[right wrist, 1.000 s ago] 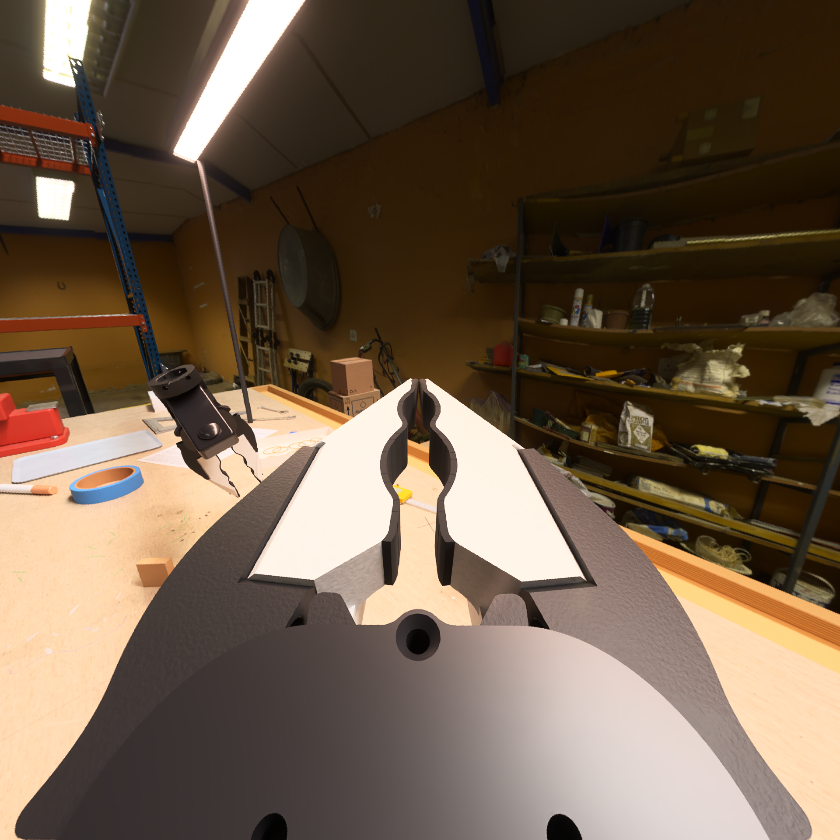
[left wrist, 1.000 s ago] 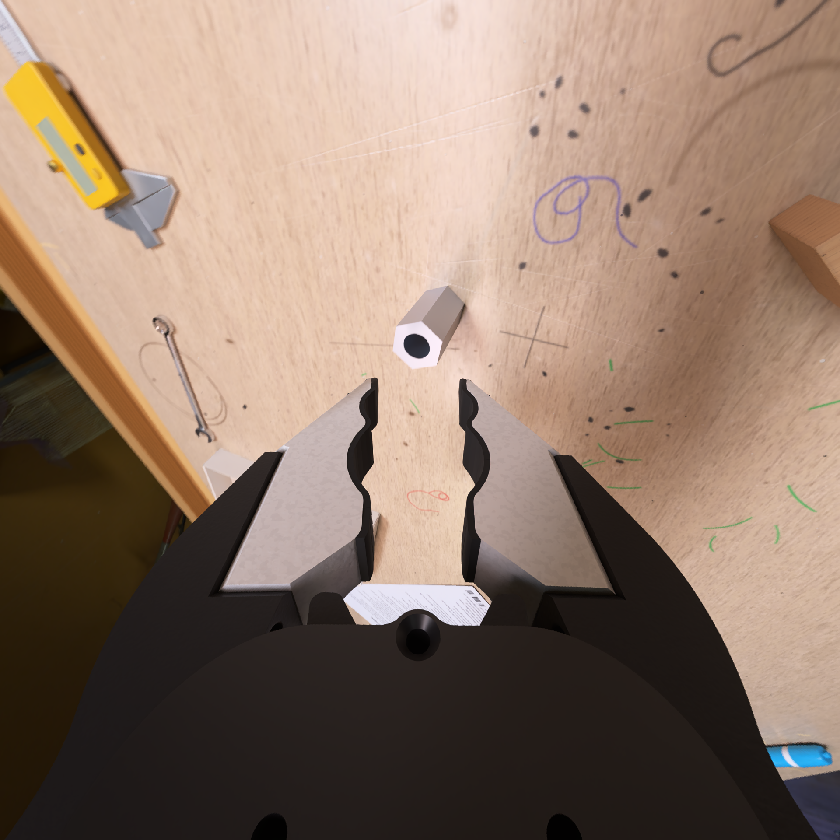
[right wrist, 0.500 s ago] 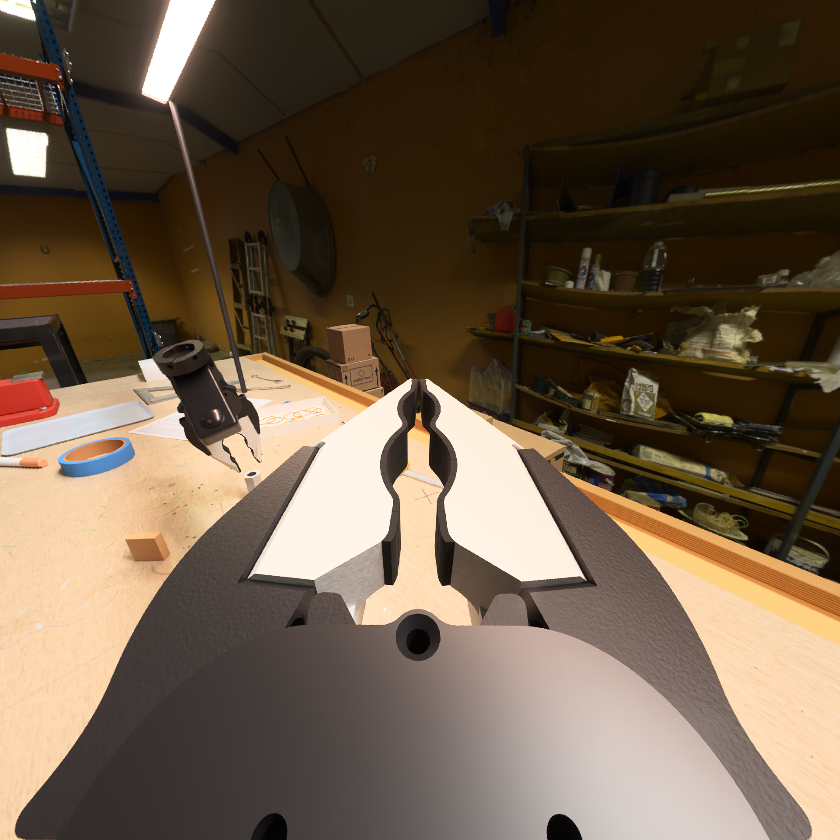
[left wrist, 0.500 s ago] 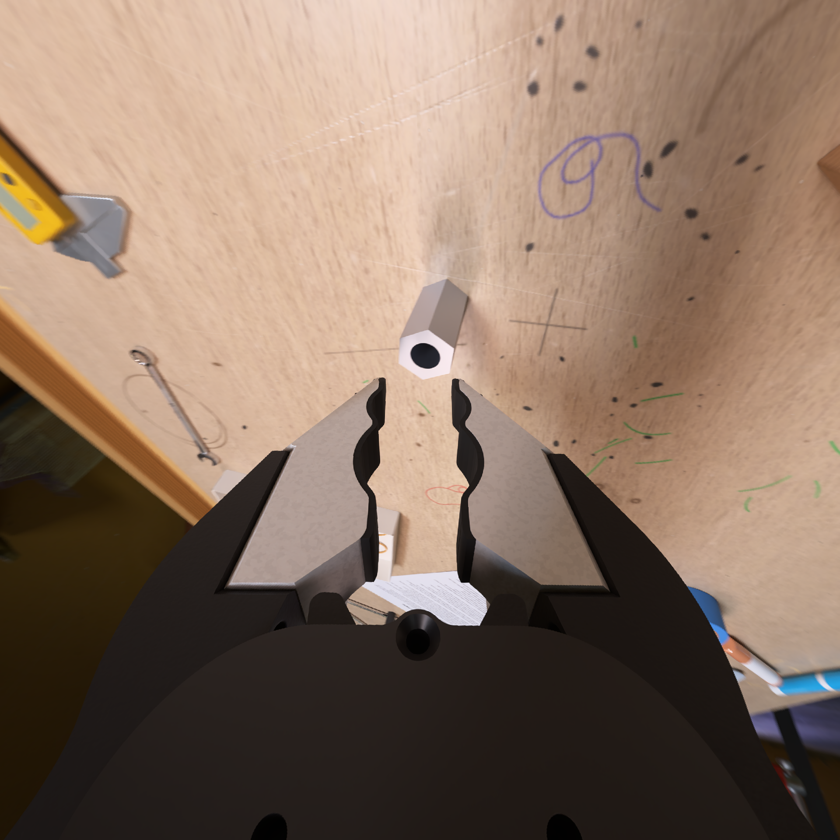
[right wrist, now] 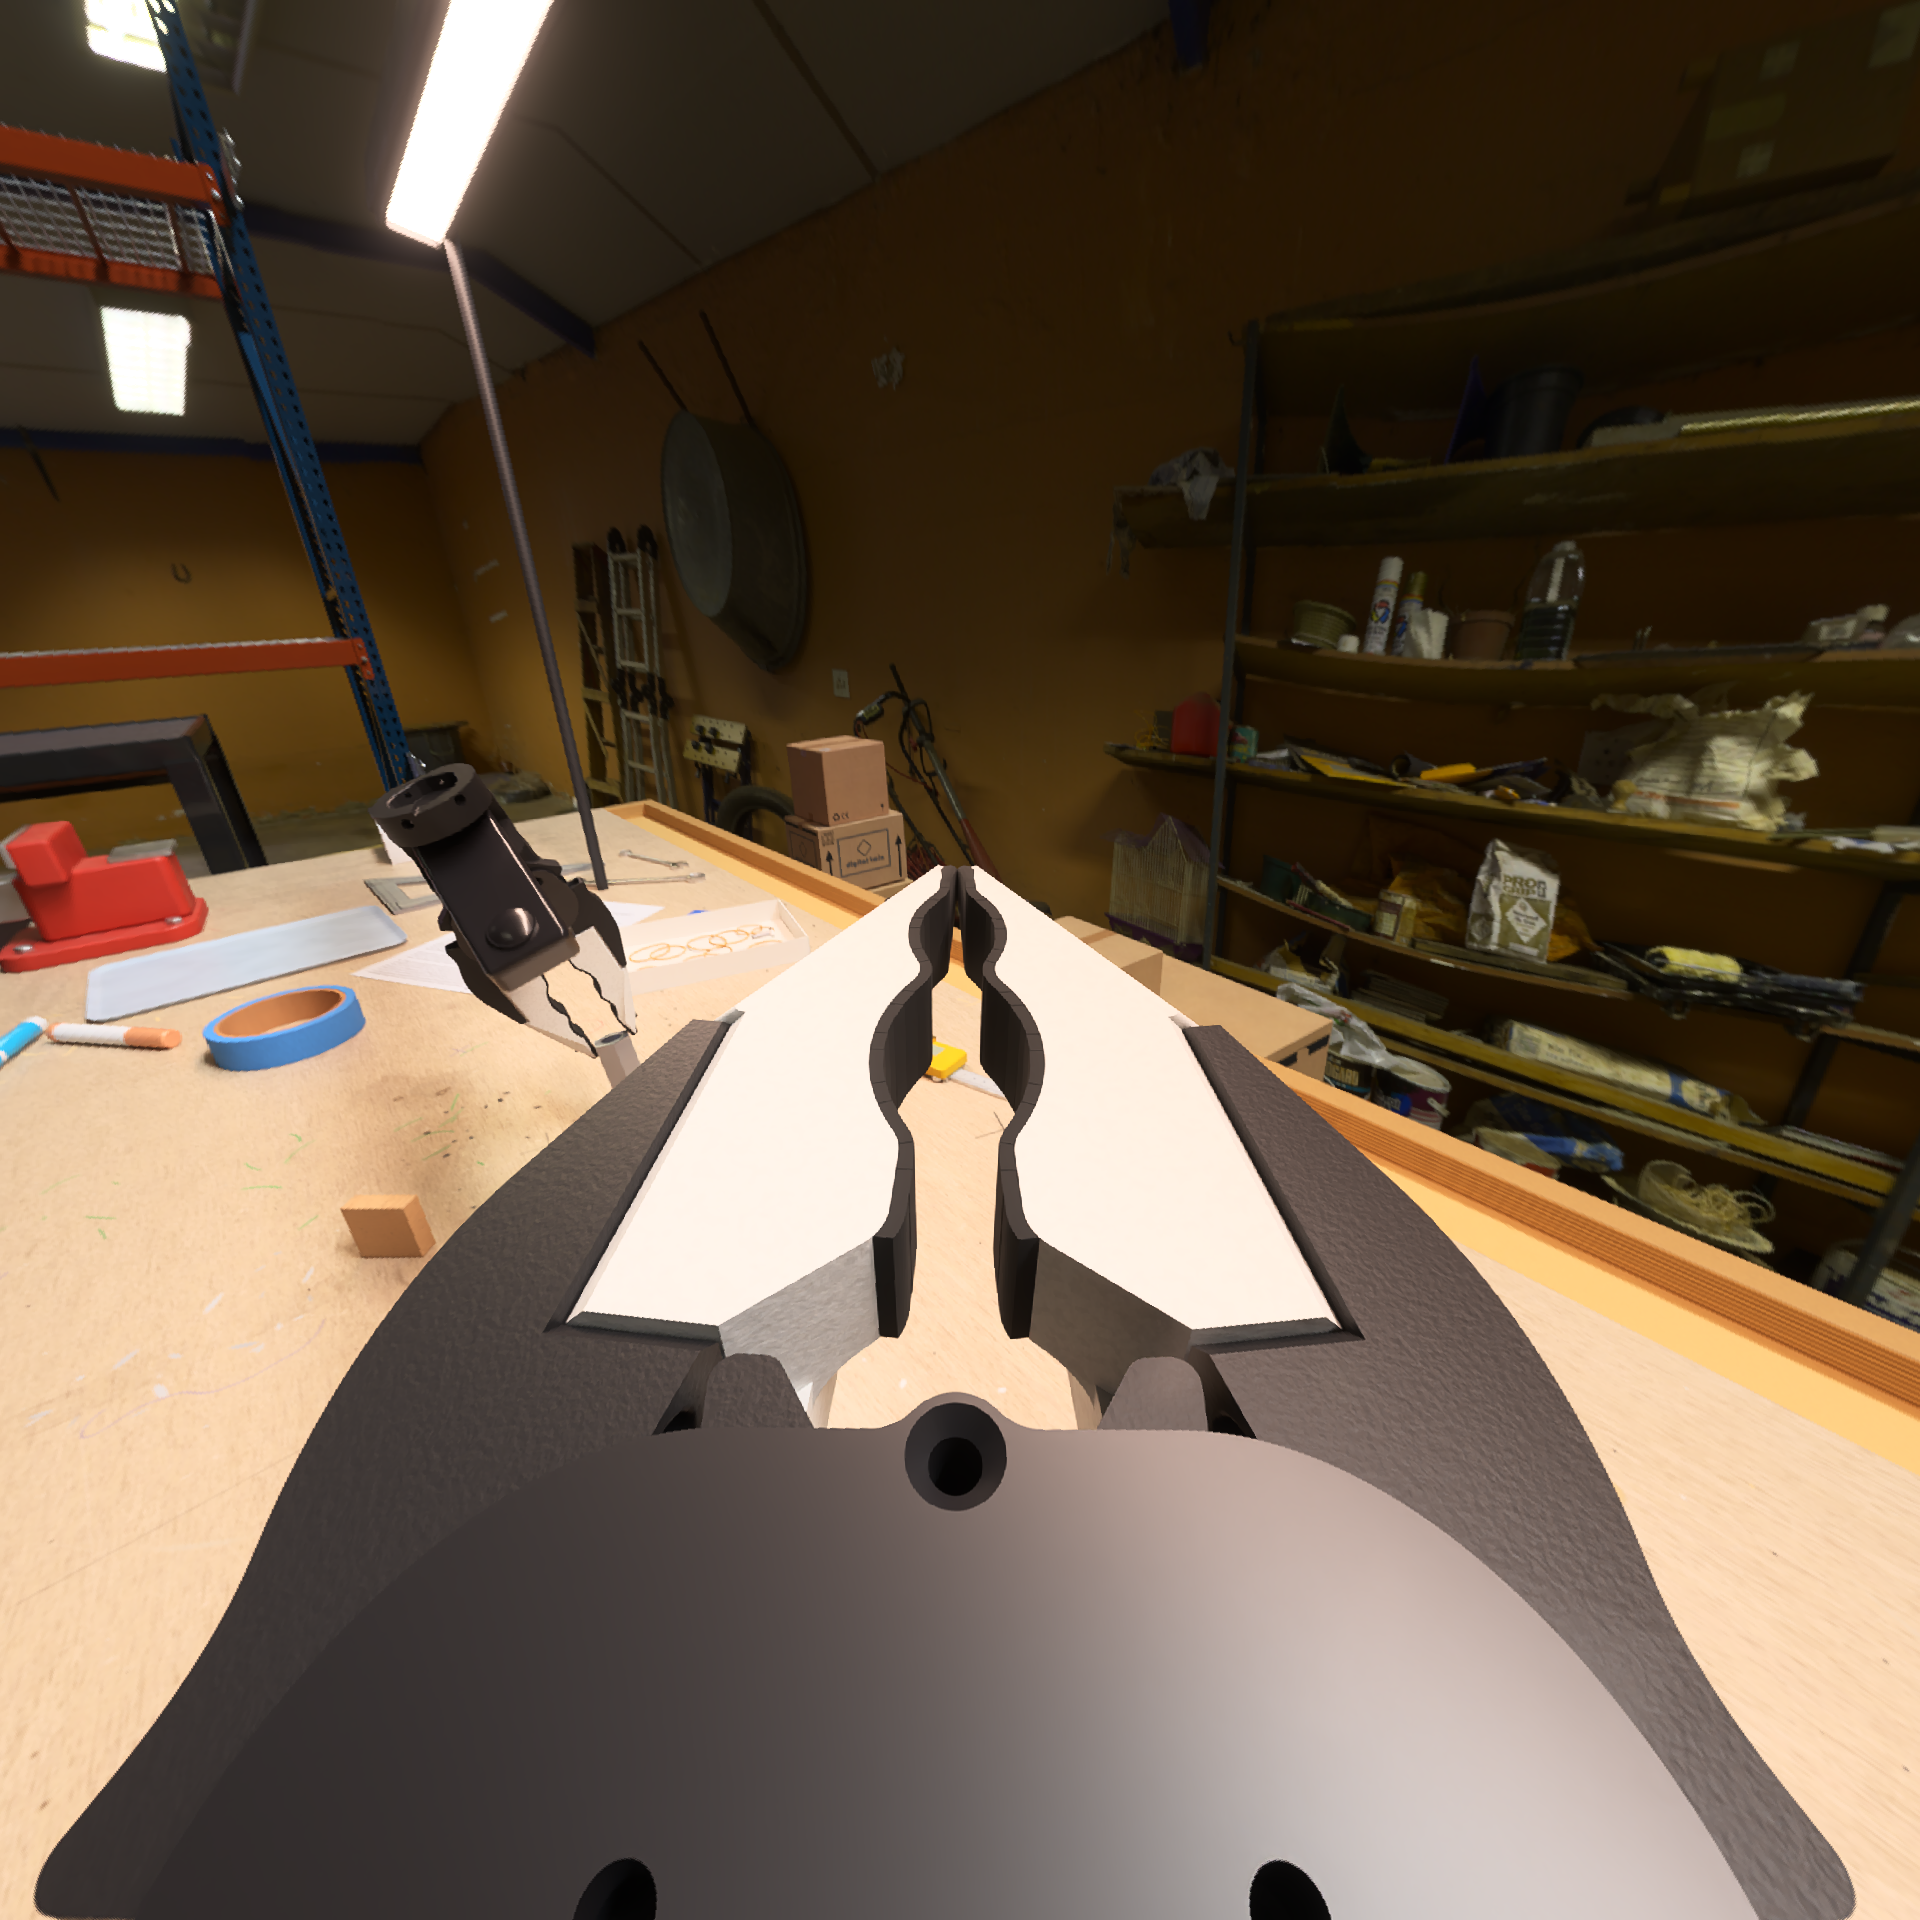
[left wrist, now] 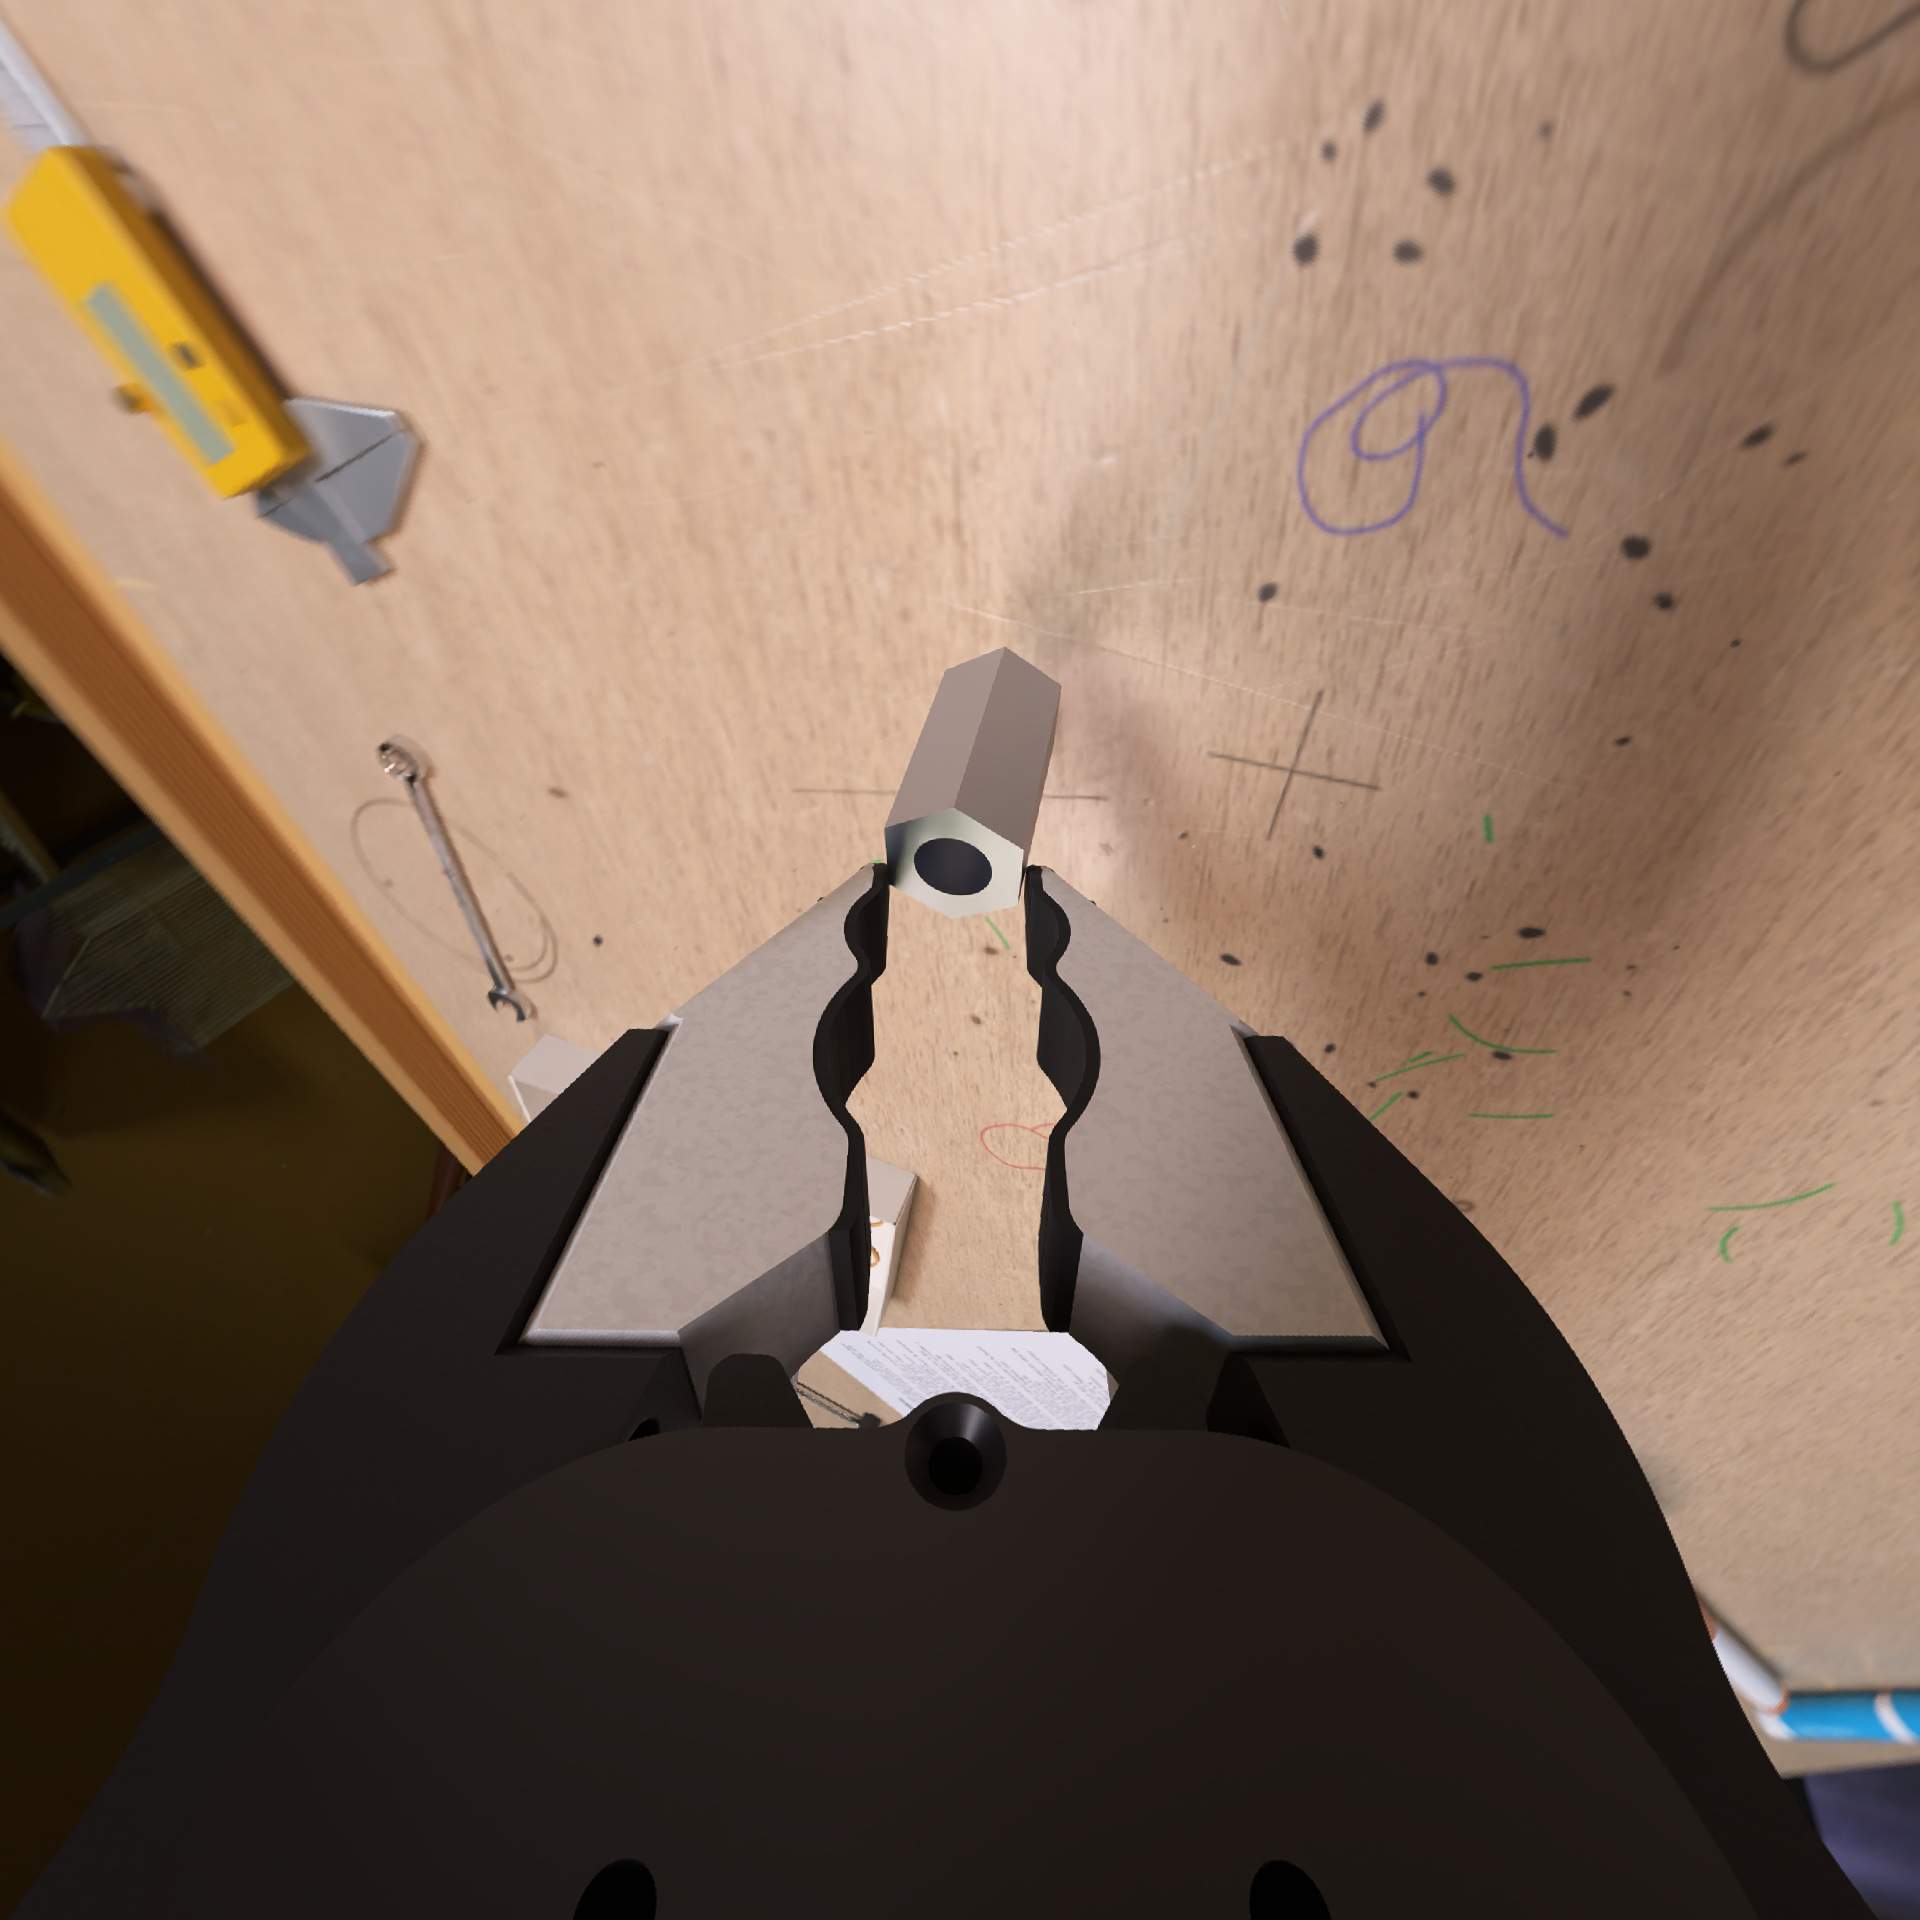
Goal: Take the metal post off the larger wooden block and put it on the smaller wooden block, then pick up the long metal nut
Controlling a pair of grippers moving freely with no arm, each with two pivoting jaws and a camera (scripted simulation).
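Left tool point(left wrist: 954, 883) points down at the surface point(left wrist: 727, 312), fingertips either side of the top end of the long metal nut point(left wrist: 977, 779), which stands upright on the surface with its bore facing the camera. Jaws are parted, tips flush against or just off the hex flats; contact is hard to confirm, so not gripping yet. Right tool point(right wrist: 954, 873) hovers clear of everything, jaws clenched, holding nothing. From its view the left tool point(right wrist: 597, 1029) sits over the nut point(right wrist: 618, 1055), with a small wooden block point(right wrist: 387, 1224) lying well apart on the surface; no metal post visible on it or anywhere. Step in hand, judging by this: the nut pickup. Next move calls for a little more descent so the fingers cover more of the flats, then closing squarely and lifting straight. Writing: a printed sheet point(left wrist: 966, 1377) under the left tool, cartons point(right wrist: 844, 805) and a sack point(right wrist: 1517, 899) on the shelves carry print.
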